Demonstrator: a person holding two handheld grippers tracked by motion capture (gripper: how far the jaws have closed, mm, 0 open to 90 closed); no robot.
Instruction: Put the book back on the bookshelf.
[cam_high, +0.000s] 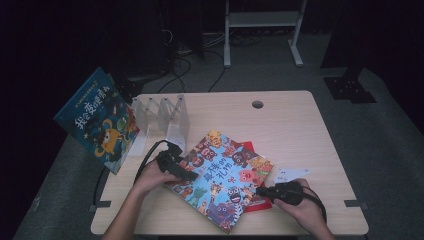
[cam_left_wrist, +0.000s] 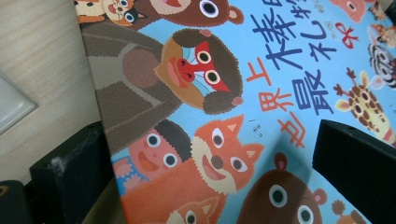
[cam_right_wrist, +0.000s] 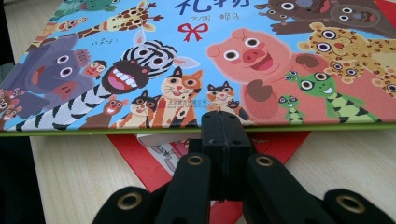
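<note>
A picture book with cartoon animals on a blue cover (cam_high: 222, 175) lies slanted in the middle of the table, on top of a red book (cam_high: 259, 204). My left gripper (cam_high: 192, 176) is at the book's left edge. In the left gripper view my left gripper (cam_left_wrist: 208, 128) stands wide open astride that edge, one jaw beside the cover and one over it. My right gripper (cam_high: 260, 191) is at the book's right edge. In the right gripper view my right gripper (cam_right_wrist: 226, 122) is shut, its tips against the edge of the picture book (cam_right_wrist: 196, 60), with nothing between the jaws.
A second blue picture book (cam_high: 97, 120) leans at the table's left edge beside a clear divider rack (cam_high: 162, 117). A white card (cam_high: 292, 174) lies just beyond my right hand. The wooden table (cam_high: 280, 125) has a cable hole (cam_high: 257, 104) at the back.
</note>
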